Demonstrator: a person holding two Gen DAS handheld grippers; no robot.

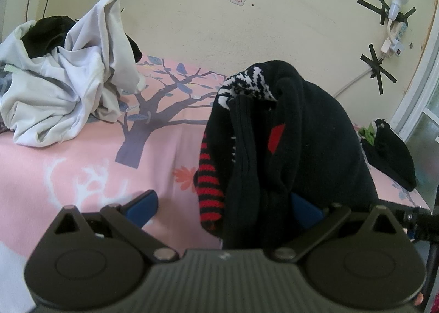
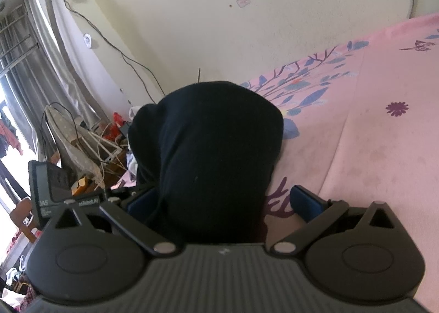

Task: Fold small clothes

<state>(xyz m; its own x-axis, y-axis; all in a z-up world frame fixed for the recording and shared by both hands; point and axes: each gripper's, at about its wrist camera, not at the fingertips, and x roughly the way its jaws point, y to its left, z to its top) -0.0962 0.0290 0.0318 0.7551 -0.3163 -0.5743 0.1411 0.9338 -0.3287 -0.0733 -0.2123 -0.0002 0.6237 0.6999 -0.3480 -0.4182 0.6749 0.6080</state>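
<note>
Your left gripper [image 1: 223, 207]: jaws spread wide, black knit garment [image 1: 288, 143] draped over right-side finger, long axis hanging down over pink bedsheet [image 1: 82, 154]. Your right gripper [image 2: 223, 203]: also spread, same dark cloth bunched between fingers, unclamped. Both equally near.

Each claw, left claw [image 1: 223, 207] and right claw [image 2: 223, 203], has a ribbed dark-grey body at 6 o'clock, two round black discs, silver pivot screws, black linkage arms and blue finger pads [image 1: 142, 207].
</note>
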